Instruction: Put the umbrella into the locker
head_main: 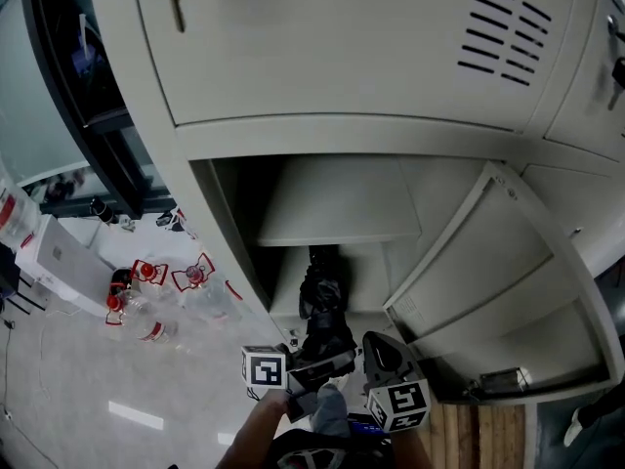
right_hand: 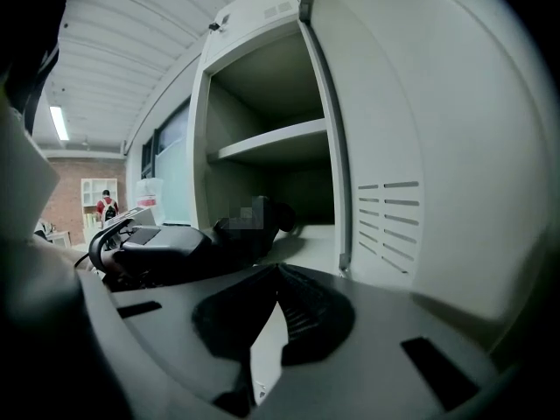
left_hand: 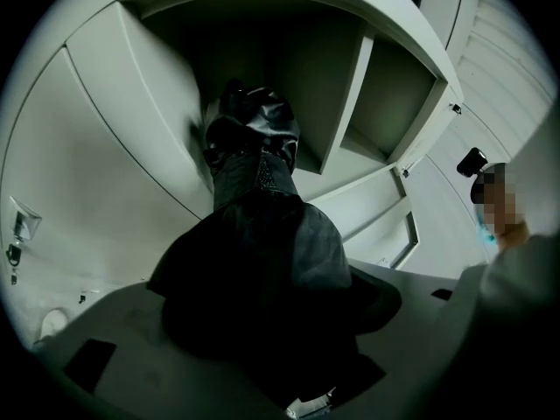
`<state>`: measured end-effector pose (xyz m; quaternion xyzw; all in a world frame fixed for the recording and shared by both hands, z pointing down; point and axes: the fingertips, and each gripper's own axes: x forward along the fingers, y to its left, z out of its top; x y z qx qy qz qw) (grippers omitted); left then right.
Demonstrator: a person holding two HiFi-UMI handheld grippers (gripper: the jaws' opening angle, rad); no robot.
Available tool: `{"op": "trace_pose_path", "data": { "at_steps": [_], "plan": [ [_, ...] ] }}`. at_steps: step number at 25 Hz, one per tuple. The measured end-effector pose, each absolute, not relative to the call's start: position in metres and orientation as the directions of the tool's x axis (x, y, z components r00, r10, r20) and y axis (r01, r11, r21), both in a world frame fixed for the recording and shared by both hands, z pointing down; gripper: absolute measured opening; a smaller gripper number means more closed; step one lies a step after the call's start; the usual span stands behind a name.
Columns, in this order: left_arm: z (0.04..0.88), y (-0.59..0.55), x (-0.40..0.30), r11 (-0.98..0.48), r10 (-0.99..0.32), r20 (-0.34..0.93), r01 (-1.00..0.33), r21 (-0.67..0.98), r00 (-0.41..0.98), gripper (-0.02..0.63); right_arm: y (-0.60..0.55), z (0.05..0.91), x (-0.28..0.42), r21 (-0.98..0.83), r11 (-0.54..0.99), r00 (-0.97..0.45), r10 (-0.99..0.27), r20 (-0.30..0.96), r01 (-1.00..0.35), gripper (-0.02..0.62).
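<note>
Umbrella [head_main: 322, 296] gripped by left hand-held gripper [head_main: 320, 362], far end judged inside open locker [head_main: 342, 137] compartment; release not yet made. Right hand-held gripper [right_hand: 273, 309] closed, empty.

Umbrella [head_main: 322, 306] lies in locker [head_main: 342, 130] bottom compartment under shelf [head_main: 337, 208], near end in left gripper [head_main: 317, 367], right gripper [head_main: 384, 353] just right, door [head_main: 508, 281] open rightward, bottles [head_main: 161, 286] on floor [head_main: 78, 379] left.

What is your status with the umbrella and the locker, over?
Left gripper shut on umbrella. Right gripper shut, empty. Umbrella's far end inside open locker, below the shelf. Nothing blocking seen.
</note>
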<state>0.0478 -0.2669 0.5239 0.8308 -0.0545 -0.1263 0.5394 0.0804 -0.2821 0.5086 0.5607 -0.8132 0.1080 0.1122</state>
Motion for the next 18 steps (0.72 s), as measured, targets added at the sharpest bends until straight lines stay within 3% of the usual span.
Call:
{"op": "trace_pose_path", "data": {
  "at_steps": [18],
  "plan": [
    [0.524, -0.306, 0.054, -0.295, -0.268, -0.206, 0.124, 0.947, 0.941, 0.299, -0.303, 0.511, 0.084, -0.062, 0.349, -0.350, -0.884, 0.311, -0.935, 0.000]
  ]
}}
